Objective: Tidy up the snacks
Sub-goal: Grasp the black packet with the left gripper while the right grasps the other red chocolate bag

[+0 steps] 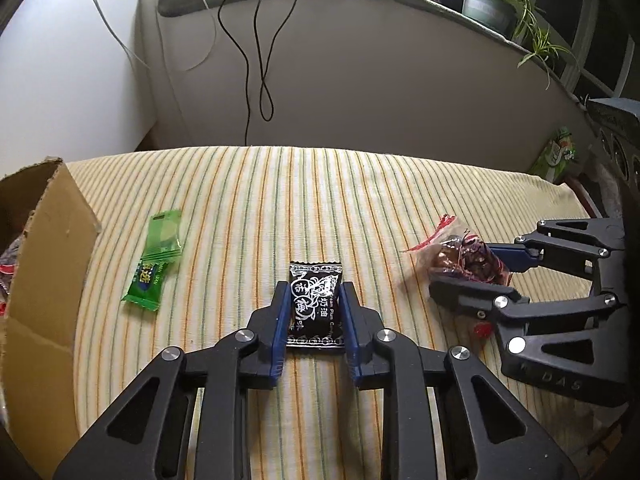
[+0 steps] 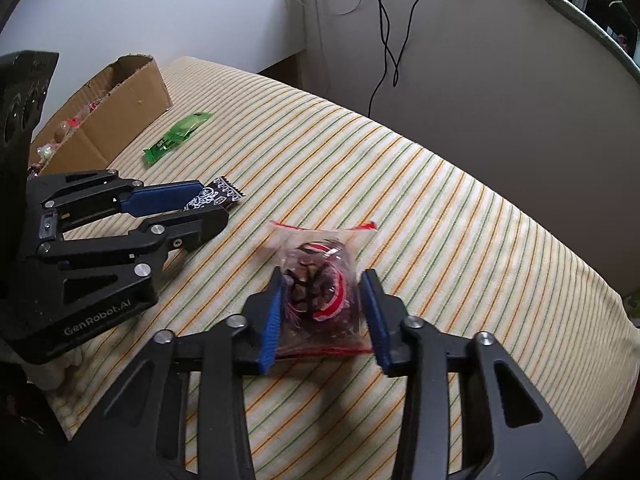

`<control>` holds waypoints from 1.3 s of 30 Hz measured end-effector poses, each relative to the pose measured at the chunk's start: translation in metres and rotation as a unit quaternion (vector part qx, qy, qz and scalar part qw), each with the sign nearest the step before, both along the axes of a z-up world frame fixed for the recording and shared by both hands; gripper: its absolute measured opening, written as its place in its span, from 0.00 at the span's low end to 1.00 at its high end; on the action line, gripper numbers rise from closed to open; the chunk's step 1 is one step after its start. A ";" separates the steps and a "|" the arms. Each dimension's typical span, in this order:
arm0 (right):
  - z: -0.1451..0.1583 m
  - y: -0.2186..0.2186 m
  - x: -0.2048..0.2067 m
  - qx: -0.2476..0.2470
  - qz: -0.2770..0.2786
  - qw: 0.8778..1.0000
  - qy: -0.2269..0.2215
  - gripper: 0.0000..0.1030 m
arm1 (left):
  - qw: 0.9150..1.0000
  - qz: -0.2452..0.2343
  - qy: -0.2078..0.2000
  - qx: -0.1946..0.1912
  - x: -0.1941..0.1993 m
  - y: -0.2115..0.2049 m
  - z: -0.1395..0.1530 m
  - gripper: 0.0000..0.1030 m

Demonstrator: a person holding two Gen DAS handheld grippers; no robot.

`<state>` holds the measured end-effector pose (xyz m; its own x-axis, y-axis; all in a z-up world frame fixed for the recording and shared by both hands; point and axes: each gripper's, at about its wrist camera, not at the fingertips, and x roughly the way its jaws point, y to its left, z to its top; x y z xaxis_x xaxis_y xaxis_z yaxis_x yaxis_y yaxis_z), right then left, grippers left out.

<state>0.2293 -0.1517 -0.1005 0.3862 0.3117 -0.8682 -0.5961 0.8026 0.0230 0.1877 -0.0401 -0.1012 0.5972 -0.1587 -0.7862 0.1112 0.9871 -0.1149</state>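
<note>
Striped cloth (image 1: 240, 200), both tools angled down (pinching).

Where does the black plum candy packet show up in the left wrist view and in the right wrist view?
Left wrist view: the black candy packet lies at centre, lower half, between the left gripper fingers.
Right wrist view: the packet sits left of centre, partly hidden by the left gripper.
Shared landmark: the green snack packet, between the black packet and the cardboard box.

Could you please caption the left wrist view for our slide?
Left tool straddles a black plum candy packet on the striped cloth, green packets beside a cardboard box.
</note>
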 end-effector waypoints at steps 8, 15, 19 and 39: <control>0.008 -0.008 -0.006 0.008 -0.014 1.000 -0.007 0.33 | 1.000 0.000 -0.007 0.001 -0.007 -0.001 0.006 0.22; 0.027 -0.010 -0.016 0.016 -0.018 0.999 -0.023 0.33 | 1.000 0.004 -0.026 -0.009 -0.019 0.009 0.022 0.22; 0.041 -0.005 -0.025 0.019 -0.012 0.999 -0.036 0.33 | 0.999 0.006 -0.040 -0.013 -0.028 0.013 0.033 0.22; 0.084 0.060 -0.057 0.041 0.035 0.995 -0.080 0.33 | 0.994 0.048 -0.100 -0.019 -0.068 0.069 0.075 0.22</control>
<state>0.1727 -0.0918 -0.0164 0.4927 0.4099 -0.7676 -0.6517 0.7584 -0.0133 0.1196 0.0287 -0.0260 0.7552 -0.1204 -0.6443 0.0402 0.9896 -0.1378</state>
